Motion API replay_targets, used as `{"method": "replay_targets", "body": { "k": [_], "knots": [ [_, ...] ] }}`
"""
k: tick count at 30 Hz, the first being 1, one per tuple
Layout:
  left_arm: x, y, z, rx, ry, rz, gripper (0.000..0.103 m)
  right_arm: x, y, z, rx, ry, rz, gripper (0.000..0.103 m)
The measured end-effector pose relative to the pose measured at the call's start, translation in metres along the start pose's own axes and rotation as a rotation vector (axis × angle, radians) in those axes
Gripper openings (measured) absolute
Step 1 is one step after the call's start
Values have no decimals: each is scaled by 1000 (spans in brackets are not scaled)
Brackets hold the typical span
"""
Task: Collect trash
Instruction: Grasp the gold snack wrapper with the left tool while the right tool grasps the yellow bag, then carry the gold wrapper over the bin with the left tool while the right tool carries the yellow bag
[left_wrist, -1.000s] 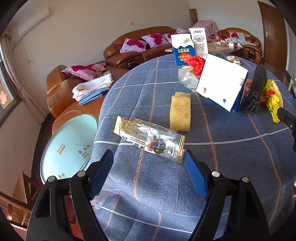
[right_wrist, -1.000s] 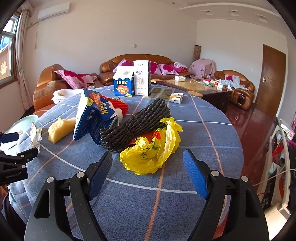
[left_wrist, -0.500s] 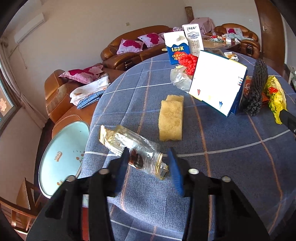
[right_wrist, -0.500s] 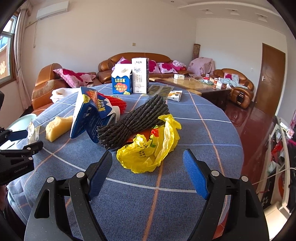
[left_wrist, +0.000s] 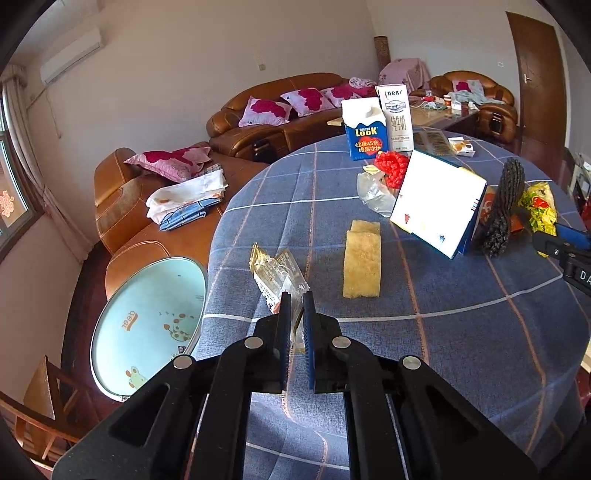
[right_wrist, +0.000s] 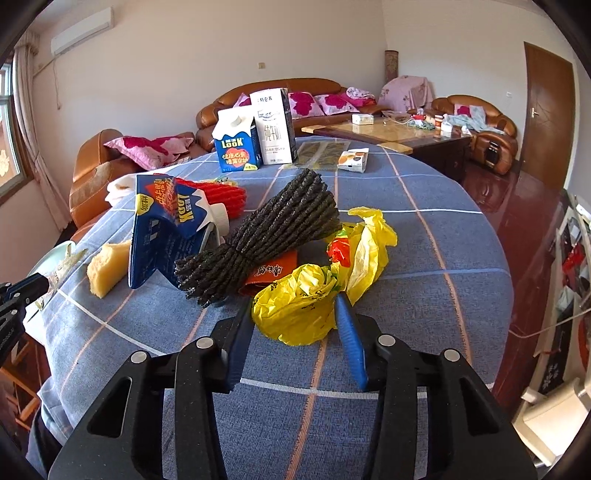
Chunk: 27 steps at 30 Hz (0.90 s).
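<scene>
Two pieces of litter are being taken at once from a round table (left_wrist: 461, 354) under a blue checked cloth. The left gripper (left_wrist: 294, 314) has its jaws drawn almost together on the near end of a clear snack wrapper (left_wrist: 277, 275), whose gold-edged far end stands up and away from the fingertips, apparently lifted off the cloth by the pinch. The right gripper (right_wrist: 295, 314) has its jaws part-way closed around a crumpled yellow plastic bag (right_wrist: 306, 299); both blue pads press against the bag's sides, though whether the grip is firm enough to lift cannot be told.

Just beyond the left gripper's tips, to their right, lies a yellow sponge (left_wrist: 362, 264), untouched. Farther ahead and right of it, a tipped blue-and-white carton (left_wrist: 436, 206) leans on its side, with a red mesh scrubber (left_wrist: 391, 170) and a clear crumpled bag (left_wrist: 375, 192) behind it.

Directly ahead of the right gripper, touching the yellow bag, a dark bundle of rope-like cord (right_wrist: 266, 236) rests across an orange packet (right_wrist: 269, 273), so the bag may drag on them as it comes away. Two upright milk cartons (right_wrist: 255, 136) stand at the far edge, well beyond both tools. A pale blue basin (left_wrist: 147, 328) sits off the table below and left of the left gripper, possibly where the litter is bound.
</scene>
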<state>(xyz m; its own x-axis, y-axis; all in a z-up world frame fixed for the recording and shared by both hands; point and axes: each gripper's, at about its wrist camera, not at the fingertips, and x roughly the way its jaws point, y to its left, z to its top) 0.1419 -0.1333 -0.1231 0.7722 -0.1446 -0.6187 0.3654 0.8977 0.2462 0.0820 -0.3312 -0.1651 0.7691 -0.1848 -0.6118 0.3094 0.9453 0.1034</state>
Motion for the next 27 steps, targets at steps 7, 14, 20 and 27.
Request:
{"method": "replay_targets", "body": {
  "k": [7, 14, 20, 27],
  "knots": [
    [-2, 6, 0, -8, -33, 37, 6, -2, -7, 11, 31, -24, -53, 66],
    [-11, 6, 1, -12, -65, 14, 6, 10, -14, 8, 44, 43, -33, 19],
    [-27, 22, 9, -50, -111, 16, 6, -10, -27, 14, 49, -25, -87, 12],
    [-36, 46, 14, -90, -134, 46, 6, -38, -18, 31, 14, -125, -70, 12]
  ]
}}
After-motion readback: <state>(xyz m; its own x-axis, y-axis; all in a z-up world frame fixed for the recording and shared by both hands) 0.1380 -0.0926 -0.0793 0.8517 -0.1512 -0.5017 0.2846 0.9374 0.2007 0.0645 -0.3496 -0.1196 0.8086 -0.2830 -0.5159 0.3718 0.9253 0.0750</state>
